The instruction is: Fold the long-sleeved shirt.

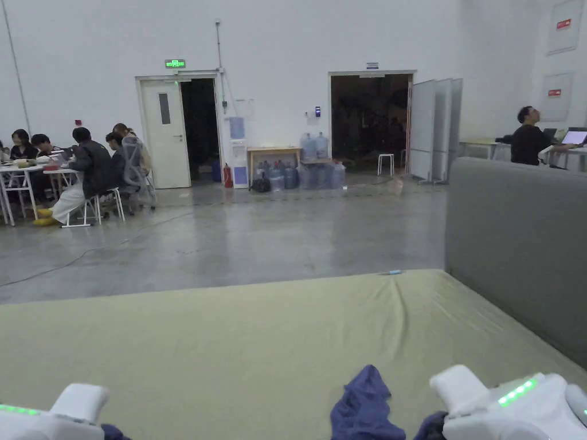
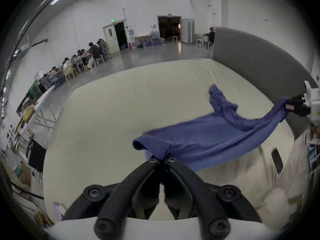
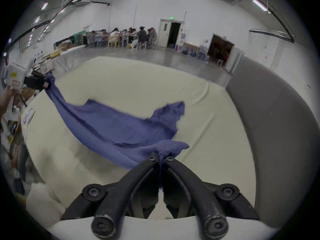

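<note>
Pale green mattress (image 1: 229, 338) beside grey headboard (image 1: 516, 252); seated people (image 1: 86, 166) at far tables.

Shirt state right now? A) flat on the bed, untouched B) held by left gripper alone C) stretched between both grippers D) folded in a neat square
C: the left gripper and right gripper are each shut on an edge of the shirt, which spans between them above the bed.

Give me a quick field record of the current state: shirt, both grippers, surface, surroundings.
shirt: blue long-sleeved shirt, stretched between both grippers, partly lifted, blurred; a loose part trails on the surface
left gripper: left gripper shut on the shirt's edge
right gripper: right gripper shut on a bunched edge
surface: pale green sheet
right side: grey padded panel
background: people seated at tables
fold: not yet begun
</note>
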Demonstrator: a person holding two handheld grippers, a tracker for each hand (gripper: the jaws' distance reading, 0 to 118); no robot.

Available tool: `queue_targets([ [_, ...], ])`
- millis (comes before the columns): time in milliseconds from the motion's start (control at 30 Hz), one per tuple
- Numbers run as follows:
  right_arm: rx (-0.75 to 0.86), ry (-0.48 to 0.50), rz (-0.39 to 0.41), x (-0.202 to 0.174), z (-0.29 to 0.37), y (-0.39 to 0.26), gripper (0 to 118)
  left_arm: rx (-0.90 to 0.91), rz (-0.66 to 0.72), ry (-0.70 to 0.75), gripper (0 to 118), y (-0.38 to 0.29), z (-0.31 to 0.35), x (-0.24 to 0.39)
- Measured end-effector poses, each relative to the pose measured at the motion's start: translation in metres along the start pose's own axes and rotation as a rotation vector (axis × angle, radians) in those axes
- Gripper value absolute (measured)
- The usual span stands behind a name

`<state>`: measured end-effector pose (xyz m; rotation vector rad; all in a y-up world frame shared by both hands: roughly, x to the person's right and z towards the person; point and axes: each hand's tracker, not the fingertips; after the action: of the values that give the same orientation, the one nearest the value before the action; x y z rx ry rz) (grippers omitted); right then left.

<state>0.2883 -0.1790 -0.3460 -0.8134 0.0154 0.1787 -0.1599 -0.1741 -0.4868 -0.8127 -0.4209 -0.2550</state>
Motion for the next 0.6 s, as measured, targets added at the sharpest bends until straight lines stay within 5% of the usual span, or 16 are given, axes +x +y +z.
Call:
queue_targets([
  [300, -0.175, 0.059, -0.007, -0.054, 0.025, -0.143, 0, -0.145, 0.062, -0.060, 0, -0.145, 0.031, 0.015],
  [600, -0.316, 0.088, -0.082, -0.078, -0.001, -0.210, 0, -0.249, 0.184, -0.086, 0, -0.233, 0.006, 0.015],
])
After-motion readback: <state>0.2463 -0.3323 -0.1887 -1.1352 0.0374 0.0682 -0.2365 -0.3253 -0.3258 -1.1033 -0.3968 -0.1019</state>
